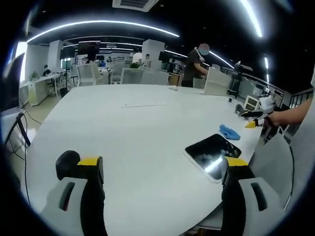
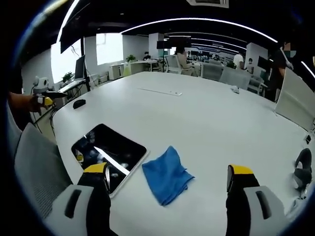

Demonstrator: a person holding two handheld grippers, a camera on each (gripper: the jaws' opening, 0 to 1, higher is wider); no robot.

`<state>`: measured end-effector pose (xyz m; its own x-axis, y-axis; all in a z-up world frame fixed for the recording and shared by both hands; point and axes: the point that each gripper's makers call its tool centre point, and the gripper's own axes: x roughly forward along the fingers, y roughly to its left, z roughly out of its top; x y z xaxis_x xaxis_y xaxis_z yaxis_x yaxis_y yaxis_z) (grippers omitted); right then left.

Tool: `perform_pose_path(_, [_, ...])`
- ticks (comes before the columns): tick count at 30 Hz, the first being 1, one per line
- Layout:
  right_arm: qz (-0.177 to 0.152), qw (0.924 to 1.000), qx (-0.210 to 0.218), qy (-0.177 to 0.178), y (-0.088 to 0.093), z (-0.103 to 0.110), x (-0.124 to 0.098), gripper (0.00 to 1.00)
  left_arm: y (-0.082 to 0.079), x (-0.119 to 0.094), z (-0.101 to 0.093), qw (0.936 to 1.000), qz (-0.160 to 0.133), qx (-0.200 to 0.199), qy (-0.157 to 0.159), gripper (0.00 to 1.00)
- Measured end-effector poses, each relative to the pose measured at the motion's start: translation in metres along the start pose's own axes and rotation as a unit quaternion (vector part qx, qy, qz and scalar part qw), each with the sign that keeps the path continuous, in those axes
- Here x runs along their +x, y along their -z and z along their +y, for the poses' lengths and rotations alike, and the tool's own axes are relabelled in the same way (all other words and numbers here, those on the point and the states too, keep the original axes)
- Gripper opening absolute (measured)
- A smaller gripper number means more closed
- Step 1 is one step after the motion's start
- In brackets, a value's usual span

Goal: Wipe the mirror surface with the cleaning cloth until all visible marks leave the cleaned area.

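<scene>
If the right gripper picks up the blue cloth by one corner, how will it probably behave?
The blue cloth lies crumpled with soft folds, so it will likely hang floppy rather than keep its shape. It looks thin, so probably light. It rests on the white table beside the mirror, apparently apart from it, so lifting it should not drag the mirror.

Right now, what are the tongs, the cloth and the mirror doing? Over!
Both tongs open, empty. Blue cloth crumpled on table, beside mirror. Mirror flat, unwiped. Nothing blocking the cloth.
</scene>
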<state>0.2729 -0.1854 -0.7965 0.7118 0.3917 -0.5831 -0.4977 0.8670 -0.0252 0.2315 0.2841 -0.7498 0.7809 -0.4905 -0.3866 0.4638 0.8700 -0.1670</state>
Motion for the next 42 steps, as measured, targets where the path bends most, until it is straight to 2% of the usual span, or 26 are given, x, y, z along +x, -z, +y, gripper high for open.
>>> perform_pose_path(3, [0.002,1.0,-0.001,0.001,0.001,-0.002,0.006,0.95,-0.001,-0.001,-0.003,1.0,-0.001,0.005,-0.001,0.99])
perform_pose_path(7, [0.012,0.9998,-0.016,0.01,0.006,-0.006,0.019,0.82,0.001,-0.002,-0.001,0.9999,0.003,0.01,-0.006,0.99])
perform_pose_path(11, [0.02,0.9997,-0.014,0.01,0.011,-0.004,0.033,0.71,0.01,-0.002,0.001,0.9998,0.019,0.005,-0.011,0.99])
perform_pose_path(18, [0.04,0.999,-0.005,0.02,0.024,-0.007,0.05,0.61,0.01,0.001,-0.004,0.9996,0.025,0.011,-0.01,0.99])
perform_pose_path(22, [0.046,0.9988,-0.006,0.018,0.028,-0.003,0.06,0.47,0.01,0.003,-0.009,0.9996,0.023,0.01,-0.013,0.99])
perform_pose_path(25, [0.057,0.9982,-0.007,0.015,0.032,-0.001,0.067,0.31,0.015,0.005,-0.01,0.9995,0.028,0.001,-0.014,0.99])
perform_pose_path(30, [0.079,0.9966,-0.007,0.022,0.043,-0.002,0.079,0.19,0.013,0.003,-0.013,0.9995,0.026,-0.002,-0.017,0.99])
perform_pose_path(33, [0.091,0.9955,-0.005,0.026,0.05,0.001,0.082,0.18,0.013,0.001,-0.012,0.9994,0.025,-0.005,-0.021,0.99])
perform_pose_path(39, [0.094,0.9947,-0.001,0.041,0.048,0.0,0.079,0.17,0.018,-0.002,-0.005,0.9991,0.03,-0.01,-0.027,0.99])
perform_pose_path(42, [0.094,0.9944,-0.008,0.047,0.047,0.004,0.074,0.09,0.017,0.0,-0.005,0.9992,0.029,-0.009,-0.027,0.99])
